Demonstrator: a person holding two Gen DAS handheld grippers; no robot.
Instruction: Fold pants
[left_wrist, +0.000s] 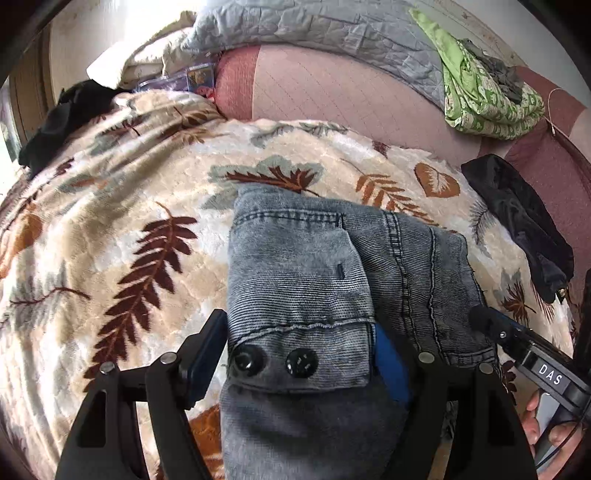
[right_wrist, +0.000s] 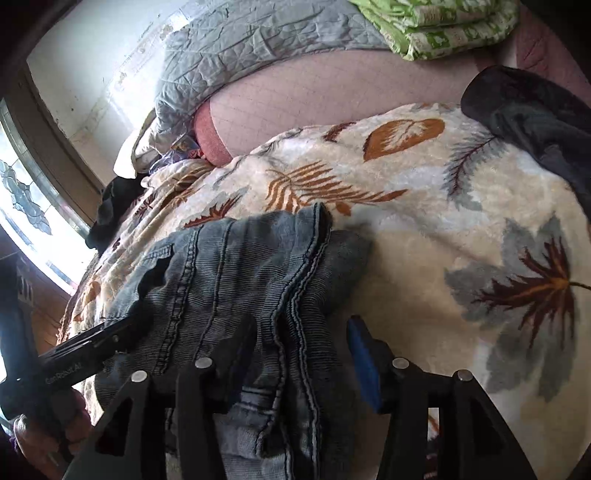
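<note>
The letters "DAS" are printed in white on the black body of the right gripper (left_wrist: 550, 378). A faint, partly legible "GenRobot.AI" is carried by the left gripper (right_wrist: 62, 373).

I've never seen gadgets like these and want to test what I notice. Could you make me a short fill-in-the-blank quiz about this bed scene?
1. The grey denim pants lie on a cream blanket printed with ____.
2. The flap of the pants nearest the left gripper carries ____ dark round buttons.
3. The folded bundle at the far side of the bed is coloured ____.
4. The soft pad on a finger of the right gripper is coloured ____.

Missing words: leaves; two; green; blue
</note>
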